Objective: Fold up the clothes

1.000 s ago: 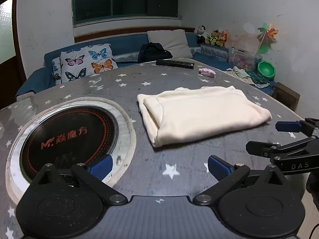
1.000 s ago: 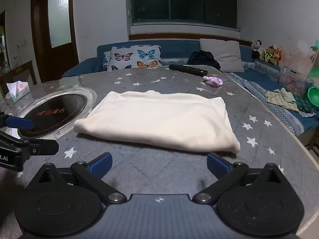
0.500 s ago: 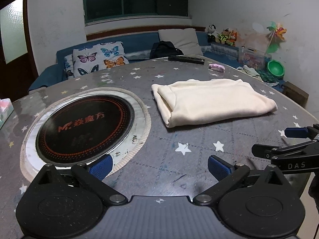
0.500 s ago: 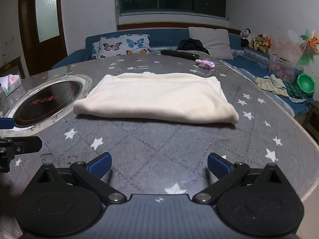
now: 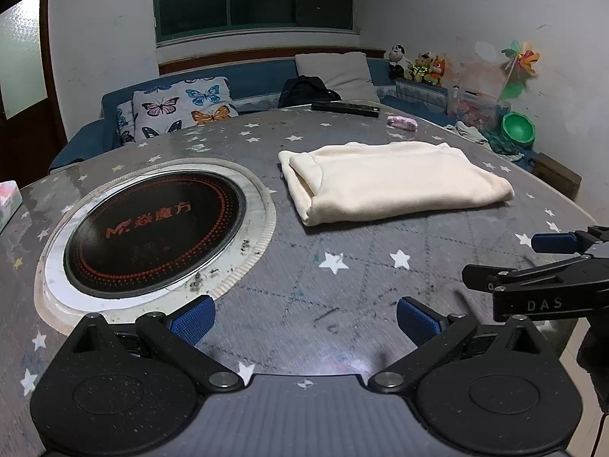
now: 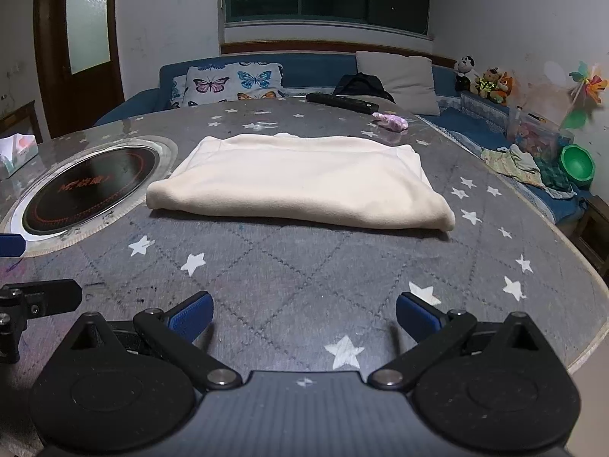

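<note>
A cream garment (image 5: 392, 181) lies folded into a flat rectangle on the round grey star-patterned table (image 5: 342, 289); it also shows in the right wrist view (image 6: 300, 179). My left gripper (image 5: 304, 318) is open and empty, well back from the garment near the table's front. My right gripper (image 6: 302, 314) is open and empty, also back from the garment. The right gripper also shows from the side at the right edge of the left wrist view (image 5: 540, 259). Part of the left gripper shows at the left edge of the right wrist view (image 6: 23, 274).
A black induction hob (image 5: 152, 228) is set into the table left of the garment. A remote (image 5: 344, 108) and a small pink item (image 5: 401, 122) lie at the far edge. A tissue box (image 6: 17, 150) stands far left. A blue sofa with cushions (image 6: 232, 82) runs behind.
Both grippers have drawn back from the folded garment toward the table's near edge. The garment lies still and looks smaller and farther away in both views.
</note>
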Action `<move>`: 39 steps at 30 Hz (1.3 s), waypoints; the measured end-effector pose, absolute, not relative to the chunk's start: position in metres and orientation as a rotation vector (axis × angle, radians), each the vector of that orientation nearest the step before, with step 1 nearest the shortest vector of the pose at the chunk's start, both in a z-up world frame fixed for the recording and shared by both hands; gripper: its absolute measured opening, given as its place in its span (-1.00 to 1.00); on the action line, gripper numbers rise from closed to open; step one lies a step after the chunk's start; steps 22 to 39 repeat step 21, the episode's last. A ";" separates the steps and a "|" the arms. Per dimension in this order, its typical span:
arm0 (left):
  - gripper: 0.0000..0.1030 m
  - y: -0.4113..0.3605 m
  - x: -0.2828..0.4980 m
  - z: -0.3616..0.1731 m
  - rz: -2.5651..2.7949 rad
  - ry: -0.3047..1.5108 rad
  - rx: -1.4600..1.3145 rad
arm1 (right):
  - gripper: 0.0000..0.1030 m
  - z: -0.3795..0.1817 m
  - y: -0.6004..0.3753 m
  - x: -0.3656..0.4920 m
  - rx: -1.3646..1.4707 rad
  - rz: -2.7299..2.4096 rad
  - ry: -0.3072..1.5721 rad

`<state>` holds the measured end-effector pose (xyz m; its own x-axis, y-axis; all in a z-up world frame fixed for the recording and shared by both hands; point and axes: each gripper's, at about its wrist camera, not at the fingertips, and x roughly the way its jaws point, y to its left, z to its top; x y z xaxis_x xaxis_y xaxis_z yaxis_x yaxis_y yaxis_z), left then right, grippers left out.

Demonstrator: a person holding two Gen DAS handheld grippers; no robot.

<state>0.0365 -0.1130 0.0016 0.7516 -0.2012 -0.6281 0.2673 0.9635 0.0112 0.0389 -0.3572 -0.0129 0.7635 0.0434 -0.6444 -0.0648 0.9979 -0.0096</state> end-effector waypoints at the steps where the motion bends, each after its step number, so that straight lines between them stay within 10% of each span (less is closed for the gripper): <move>1: 1.00 -0.113 0.035 0.002 -0.258 0.673 0.103 | 1.00 -0.013 -0.357 0.038 -0.031 0.058 0.700; 39: 1.00 -0.122 0.020 0.003 -0.283 0.662 0.115 | 1.00 -0.010 -0.357 0.027 -0.026 0.061 0.689</move>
